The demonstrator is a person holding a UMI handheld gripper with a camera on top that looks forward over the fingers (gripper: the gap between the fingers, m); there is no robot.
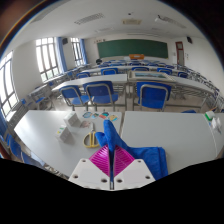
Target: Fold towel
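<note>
towel (128, 150), blue, lies on the white table (50, 135) right at the tongs (111, 160), a raised fold running from between the fingertips up and away toward the chairs (98, 93). tongs look closed, pink pads (100, 158) pinching that fold, held low and level over the near table edge.

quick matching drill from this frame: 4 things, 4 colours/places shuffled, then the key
Things:
1. towel
2. chairs
3. board
4. gripper

Descriptions:
A. green, on the far wall
B. blue, pinched between the pink pads, hanging above the white table
C. blue, in a row behind the white table
D. fingers closed together, pink pads on the inner faces

Pairs: 1-B, 2-C, 3-A, 4-D
</note>
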